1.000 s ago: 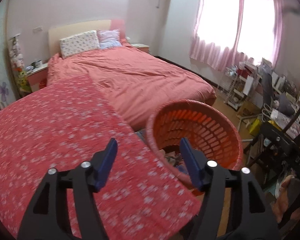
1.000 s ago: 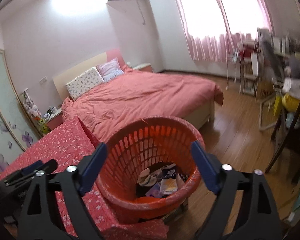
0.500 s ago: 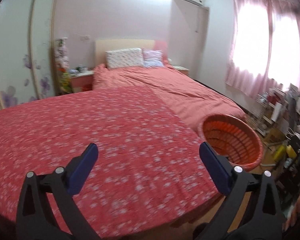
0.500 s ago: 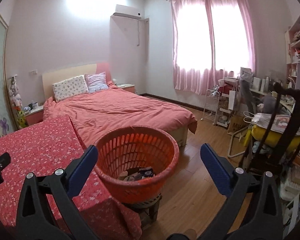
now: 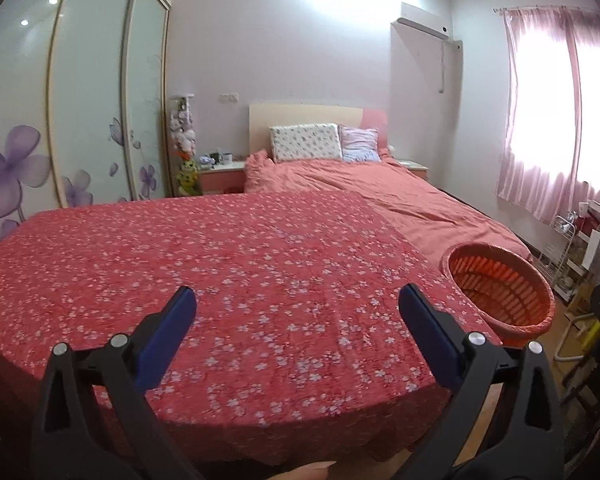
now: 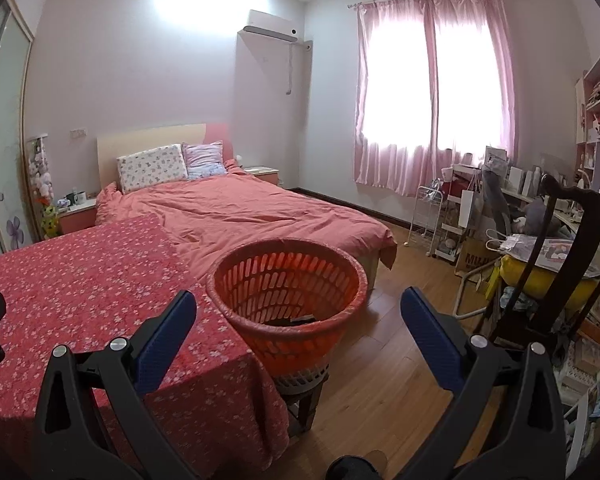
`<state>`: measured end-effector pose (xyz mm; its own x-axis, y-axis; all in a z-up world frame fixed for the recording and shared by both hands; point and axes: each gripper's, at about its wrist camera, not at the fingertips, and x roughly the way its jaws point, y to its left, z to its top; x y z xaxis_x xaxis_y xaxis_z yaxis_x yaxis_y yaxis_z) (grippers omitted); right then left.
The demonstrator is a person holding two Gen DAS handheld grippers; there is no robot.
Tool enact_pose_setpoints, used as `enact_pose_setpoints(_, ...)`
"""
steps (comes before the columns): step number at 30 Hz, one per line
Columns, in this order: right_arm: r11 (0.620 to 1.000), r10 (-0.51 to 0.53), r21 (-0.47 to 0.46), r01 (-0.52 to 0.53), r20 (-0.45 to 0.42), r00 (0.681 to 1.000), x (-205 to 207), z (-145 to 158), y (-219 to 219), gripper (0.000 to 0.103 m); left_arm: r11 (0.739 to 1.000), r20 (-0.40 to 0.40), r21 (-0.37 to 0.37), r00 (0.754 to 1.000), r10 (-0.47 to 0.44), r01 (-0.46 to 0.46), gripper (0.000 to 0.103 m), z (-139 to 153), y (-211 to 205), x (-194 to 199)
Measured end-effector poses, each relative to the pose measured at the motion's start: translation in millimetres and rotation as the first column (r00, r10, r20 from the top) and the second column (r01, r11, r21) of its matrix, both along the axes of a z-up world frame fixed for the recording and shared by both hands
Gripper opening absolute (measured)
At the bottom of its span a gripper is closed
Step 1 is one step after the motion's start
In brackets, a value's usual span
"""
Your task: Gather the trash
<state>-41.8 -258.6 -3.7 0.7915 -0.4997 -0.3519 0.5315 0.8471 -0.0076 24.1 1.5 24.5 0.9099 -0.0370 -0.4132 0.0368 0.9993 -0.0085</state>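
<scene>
An orange slatted basket (image 6: 288, 280) stands on a small stand beside the table covered with a red flowered cloth (image 6: 80, 276). A dark item lies at its bottom; the rest of its contents are hidden by the rim. It also shows in the left wrist view (image 5: 500, 288) off the table's right edge. My left gripper (image 5: 296, 320) is open and empty above the cloth (image 5: 240, 264). My right gripper (image 6: 298, 320) is open and empty, held back from the basket's near rim.
A bed with a pink quilt (image 6: 260, 212) lies behind the table and basket. A dark chair (image 6: 560, 264), a cluttered desk and a white wire rack (image 6: 428, 216) stand at the right. Wood floor (image 6: 380, 392) lies around the basket. A wardrobe (image 5: 80, 120) fills the left wall.
Both grippers have pulled back and risen away from the basket, and their jaws have opened wider. The left view has swung from the basket to the table.
</scene>
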Motion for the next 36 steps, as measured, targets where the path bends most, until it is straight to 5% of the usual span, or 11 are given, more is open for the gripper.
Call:
enact_pose_setpoints(17,1.000,0.008,0.009,-0.007,-0.103,0.995,4.1,-17.6,17.1,0.101,1.000,-0.125,0.005,0.992,0.015,-0.014,0.099,-31.2,-5.0,2.2)
enact_pose_setpoints(36,0.999,0.030,0.025,-0.027,-0.140,0.990,10.2,-24.8,15.0,0.101,1.000,-0.168,0.003,0.985,0.024,-0.023,0.099,-41.4,-6.5,4.7)
